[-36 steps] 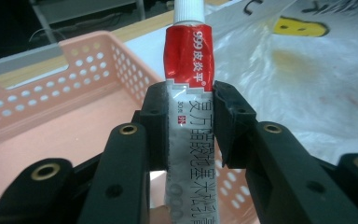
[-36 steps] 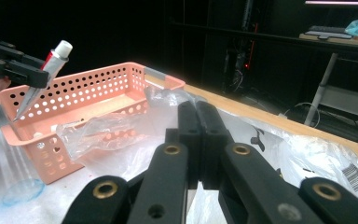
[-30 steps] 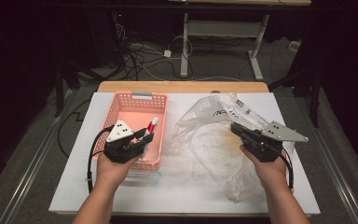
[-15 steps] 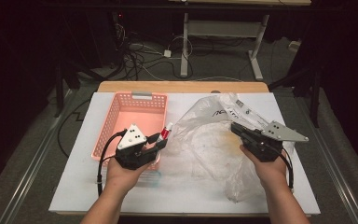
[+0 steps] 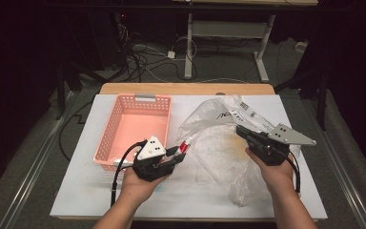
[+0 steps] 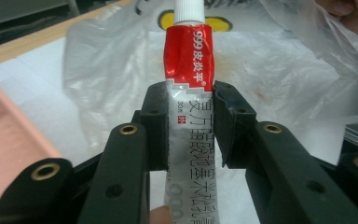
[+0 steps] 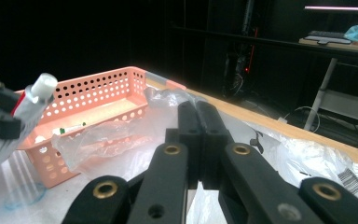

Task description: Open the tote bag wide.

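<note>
The left gripper [image 5: 180, 155] fingers are clamping a red-and-white tube [image 6: 190, 88] beside the pink basket [image 5: 119, 125] (small items lying inside); the right gripper [image 5: 242, 130] fingers are pinching the plastic bag [image 5: 219, 143].

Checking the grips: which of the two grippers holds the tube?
The left gripper, beside the pink basket: its jaws clamp the red-and-white tube. The right gripper pinches the plastic bag instead.
</note>
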